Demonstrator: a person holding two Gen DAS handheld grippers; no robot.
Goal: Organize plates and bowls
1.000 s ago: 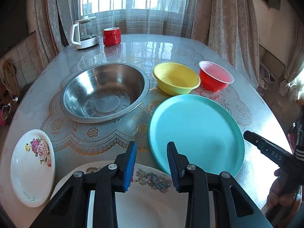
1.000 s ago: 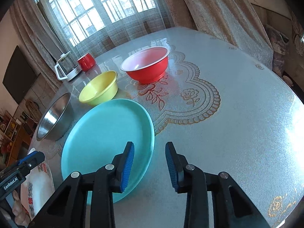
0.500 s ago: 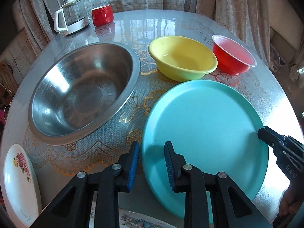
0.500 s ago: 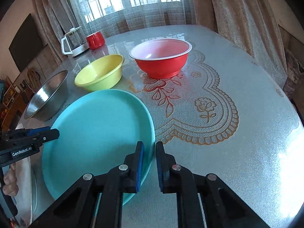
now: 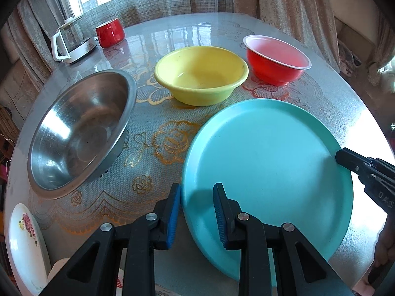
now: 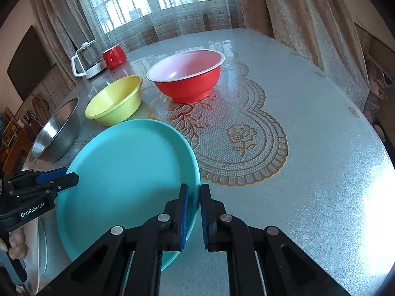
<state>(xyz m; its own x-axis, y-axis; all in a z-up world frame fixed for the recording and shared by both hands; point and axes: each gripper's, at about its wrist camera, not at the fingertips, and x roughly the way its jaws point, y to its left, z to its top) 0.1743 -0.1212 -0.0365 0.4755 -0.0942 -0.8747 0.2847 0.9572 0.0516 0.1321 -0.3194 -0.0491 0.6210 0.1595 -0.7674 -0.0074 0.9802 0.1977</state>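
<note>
A big turquoise plate [image 5: 271, 160] [image 6: 128, 172] lies on the table's near side. My left gripper [image 5: 197, 209] [image 6: 61, 178] straddles its left rim: one pad sits just outside the edge and the other over the plate's inside. A gap shows between pads and rim, so it is open. My right gripper [image 6: 195, 212] [image 5: 343, 157] is shut on the plate's right rim. Beyond the plate stand a yellow bowl [image 5: 200, 74] [image 6: 116, 103] and a red bowl [image 5: 276, 59] [image 6: 187, 74]. A steel bowl [image 5: 79, 133] [image 6: 56, 133] sits to the left.
A small floral plate [image 5: 24, 241] lies at the near left table edge. A glass kettle [image 5: 71, 42] and a red mug [image 5: 109, 32] stand at the far left by the curtained window. The round table's right half [image 6: 308, 135] carries only its patterned cover.
The left gripper came forward off the big floral plate to the turquoise plate's left rim, jaws narrower. The right gripper's jaws closed from open onto the plate's right rim.
</note>
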